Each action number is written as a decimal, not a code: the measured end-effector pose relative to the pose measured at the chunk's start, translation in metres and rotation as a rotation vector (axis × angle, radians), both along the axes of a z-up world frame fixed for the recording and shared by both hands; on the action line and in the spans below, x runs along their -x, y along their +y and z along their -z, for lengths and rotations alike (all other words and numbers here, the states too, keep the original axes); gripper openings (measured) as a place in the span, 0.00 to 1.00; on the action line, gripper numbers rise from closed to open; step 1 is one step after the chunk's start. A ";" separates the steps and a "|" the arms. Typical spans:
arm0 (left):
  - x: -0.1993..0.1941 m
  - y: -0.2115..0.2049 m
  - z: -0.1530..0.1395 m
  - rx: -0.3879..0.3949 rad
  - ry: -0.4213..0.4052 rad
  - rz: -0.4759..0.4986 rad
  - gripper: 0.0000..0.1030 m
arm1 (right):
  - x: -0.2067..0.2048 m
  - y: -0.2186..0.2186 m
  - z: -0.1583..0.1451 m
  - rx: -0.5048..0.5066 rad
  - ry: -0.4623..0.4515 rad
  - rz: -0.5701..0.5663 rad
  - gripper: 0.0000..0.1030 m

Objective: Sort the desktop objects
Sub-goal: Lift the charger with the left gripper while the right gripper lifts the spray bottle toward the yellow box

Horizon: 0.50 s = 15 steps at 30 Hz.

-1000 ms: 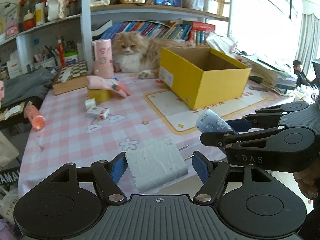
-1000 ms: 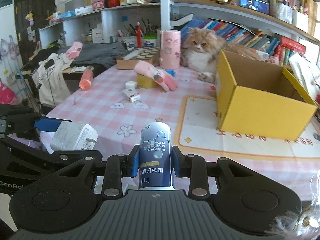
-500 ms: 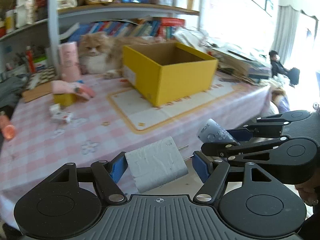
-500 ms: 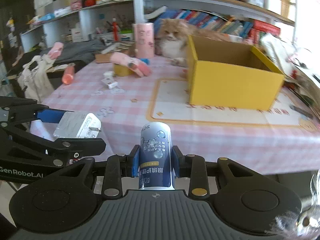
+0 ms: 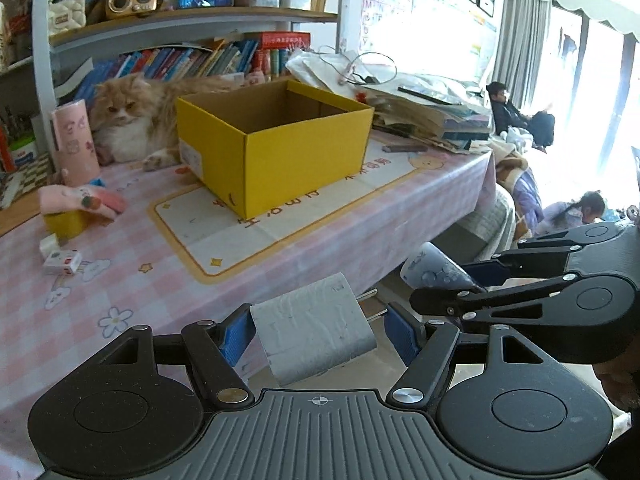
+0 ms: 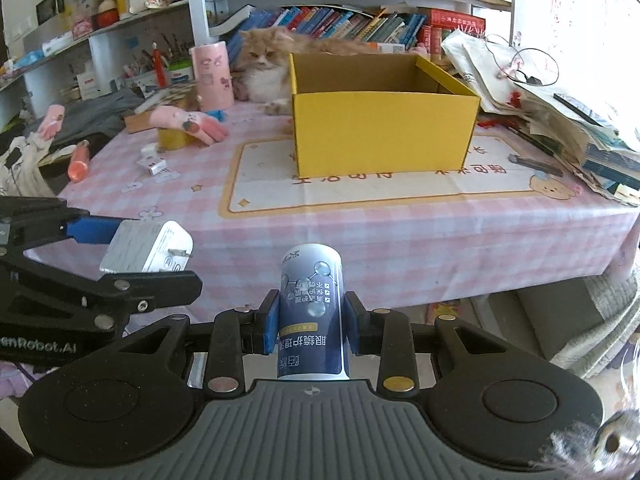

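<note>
My left gripper (image 5: 320,334) is shut on a white charger (image 5: 316,328), one pad on its body and the other against its prongs. My right gripper (image 6: 312,322) is shut on a blue and white bottle (image 6: 312,304) that stands upright between the pads. Both grippers hang side by side just off the front edge of the pink checked table (image 6: 400,232). An open yellow box (image 6: 380,136) stands on a mat beyond them, and the part of its inside that shows is bare. In the left wrist view the right gripper (image 5: 440,286) and its bottle (image 5: 432,272) show at the right.
A cat (image 6: 264,64) lies behind the box beside a pink cylinder (image 6: 212,76). A pink glove (image 6: 188,122), small white boxes (image 6: 154,166) and an orange bottle (image 6: 78,162) lie at the table's left. Piled books and papers (image 6: 560,120) fill its right end. A person (image 5: 508,110) sits far right.
Both grippers have moved right along the table's front and turned, so the yellow box now sits near the middle of each view. Both grips are unchanged.
</note>
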<state>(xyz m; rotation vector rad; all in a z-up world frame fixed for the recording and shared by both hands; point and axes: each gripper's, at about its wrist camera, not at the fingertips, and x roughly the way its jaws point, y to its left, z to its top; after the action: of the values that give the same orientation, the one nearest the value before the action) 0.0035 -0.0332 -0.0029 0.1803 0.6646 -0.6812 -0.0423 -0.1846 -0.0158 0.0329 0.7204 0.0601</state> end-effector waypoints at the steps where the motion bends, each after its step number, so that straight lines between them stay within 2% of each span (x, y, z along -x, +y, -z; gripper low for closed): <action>1: -0.001 -0.002 0.001 0.001 0.004 0.008 0.70 | 0.001 -0.001 0.000 0.005 0.000 0.004 0.29; 8: -0.003 -0.011 0.003 0.009 0.017 0.042 0.70 | 0.004 -0.010 0.002 0.015 0.015 0.041 0.29; 15: -0.009 -0.009 0.002 0.016 0.003 0.010 0.70 | -0.003 -0.016 0.002 -0.006 0.023 0.048 0.29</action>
<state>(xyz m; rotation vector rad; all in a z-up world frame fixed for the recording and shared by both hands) 0.0129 -0.0421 -0.0050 0.1681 0.6615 -0.6967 -0.0388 -0.2002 -0.0180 0.0562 0.7423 0.0158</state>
